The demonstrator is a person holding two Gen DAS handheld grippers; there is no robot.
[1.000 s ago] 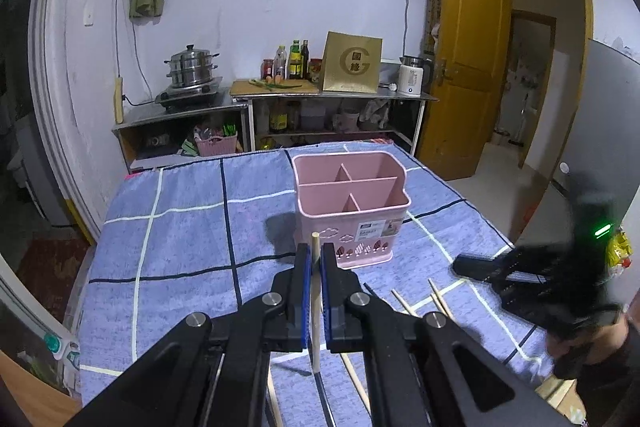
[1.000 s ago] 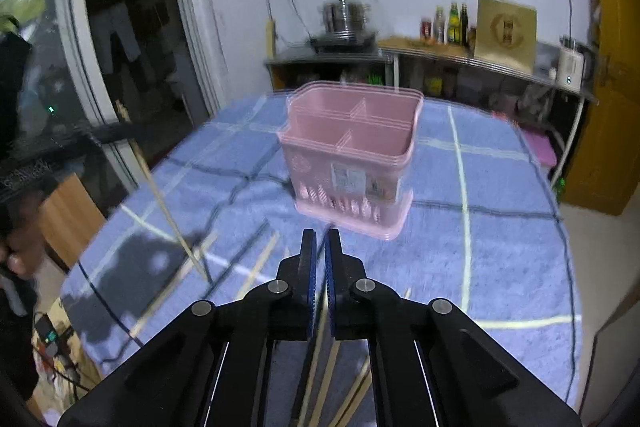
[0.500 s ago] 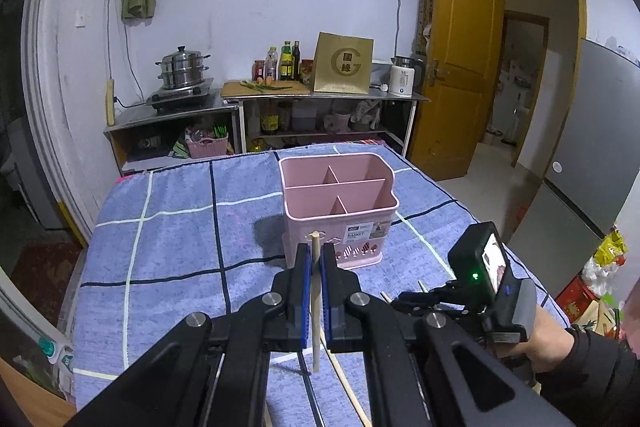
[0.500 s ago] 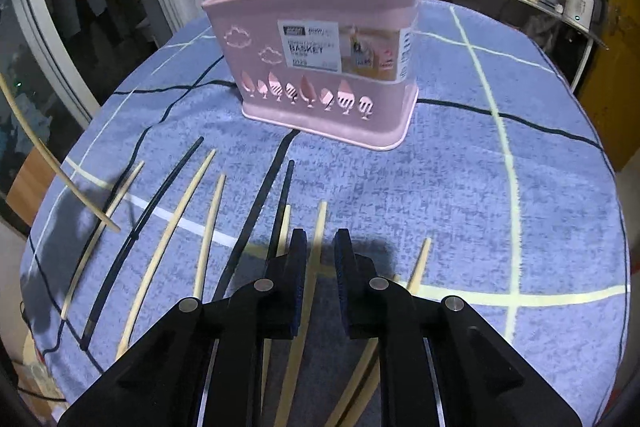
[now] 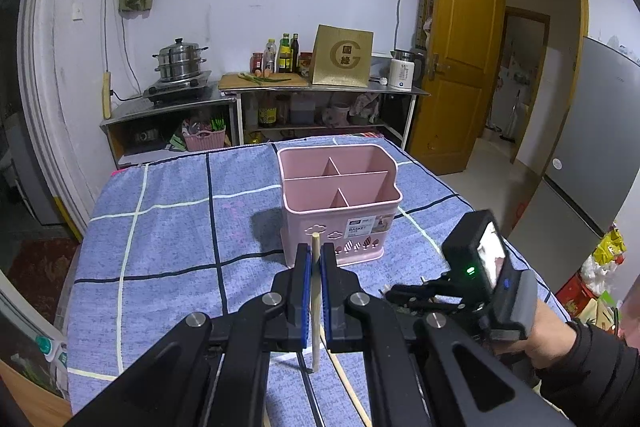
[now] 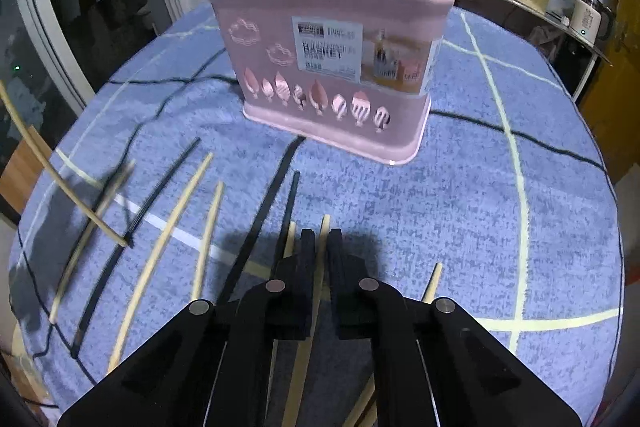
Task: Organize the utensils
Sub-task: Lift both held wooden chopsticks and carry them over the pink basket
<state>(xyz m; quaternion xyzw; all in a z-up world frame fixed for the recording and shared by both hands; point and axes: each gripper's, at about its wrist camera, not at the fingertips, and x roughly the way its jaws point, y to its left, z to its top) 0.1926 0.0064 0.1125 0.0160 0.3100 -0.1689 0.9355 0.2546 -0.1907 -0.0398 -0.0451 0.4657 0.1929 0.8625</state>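
Note:
A pink divided basket (image 5: 340, 203) (image 6: 332, 67) stands upright on the blue checked cloth. My left gripper (image 5: 315, 259) is shut on a pale wooden chopstick (image 5: 315, 241) that stands upright in its jaws; the same stick slants in at the left of the right wrist view (image 6: 60, 183). My right gripper (image 6: 319, 239) (image 5: 390, 293) is down at the cloth in front of the basket. Its jaws are closing on another wooden chopstick (image 6: 325, 223) that lies flat, and the pads press on it. A hand in a dark sleeve (image 5: 560, 343) holds that gripper.
Several loose chopsticks lie in a fan on the cloth (image 6: 480, 187), some black (image 6: 264, 223), some wooden (image 6: 168, 223). Behind the table stands a steel counter with a steamer pot (image 5: 180, 61) and bottles. A yellow door (image 5: 464, 47) and a grey fridge (image 5: 592, 147) are at the right.
My right gripper came down to the cloth near the basket, opened slightly, then closed around a wooden chopstick. The left gripper kept still with its stick.

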